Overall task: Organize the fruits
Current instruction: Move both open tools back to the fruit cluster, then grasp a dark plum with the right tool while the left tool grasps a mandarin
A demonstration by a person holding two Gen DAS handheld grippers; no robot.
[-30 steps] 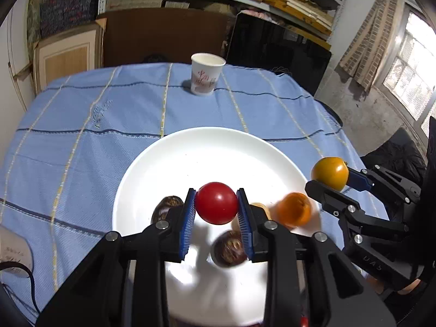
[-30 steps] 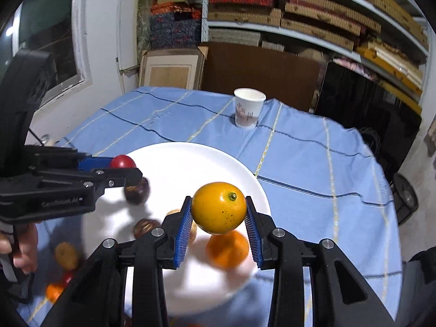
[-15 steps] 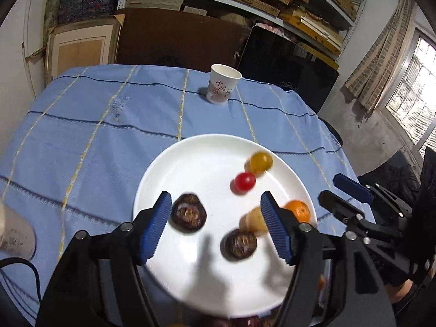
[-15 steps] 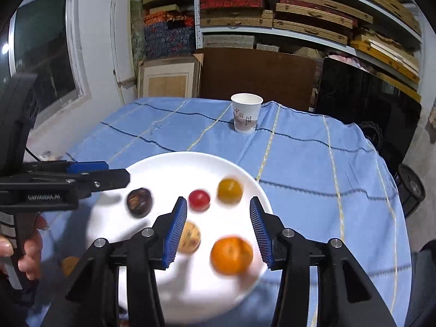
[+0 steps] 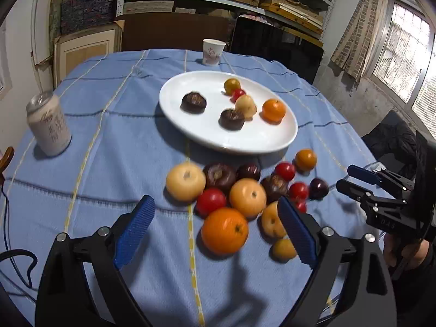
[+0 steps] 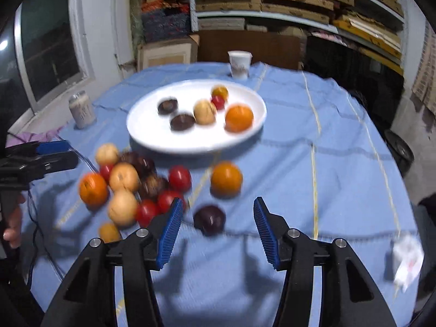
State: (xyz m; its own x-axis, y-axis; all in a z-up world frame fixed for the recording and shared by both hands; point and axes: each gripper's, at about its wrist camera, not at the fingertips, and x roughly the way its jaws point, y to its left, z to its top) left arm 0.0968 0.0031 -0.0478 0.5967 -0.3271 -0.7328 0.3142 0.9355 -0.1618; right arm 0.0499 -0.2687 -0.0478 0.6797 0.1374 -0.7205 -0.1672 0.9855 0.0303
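Note:
A white plate [image 5: 256, 141] [image 6: 152, 133] holds several fruits, among them an orange [image 5: 273, 109], two dark ones and a small red one. In front of it lies a loose pile of fruit on the blue cloth. My left gripper [image 5: 215, 229] hangs over the pile's near side, jaws opening wide, a big orange [image 5: 224, 230] showing between the pads with no pad touching it. My right gripper [image 6: 215, 230] is also opening, held above a dark plum [image 6: 209, 218] that no pad touches. An orange [image 6: 226, 179] lies just beyond the plum.
A drink can [image 5: 49, 125] stands at the left of the table and a paper cup [image 5: 213, 51] at the far edge. A crumpled white wrapper [image 6: 406, 261] lies at the right. A black cable [image 5: 16, 259] trails at the near left. Shelves and boxes stand behind the table.
Both grippers let go of their fruit, the red one and the yellow-orange one, onto the plate, opened, and drew back toward the near side, now over the loose pile.

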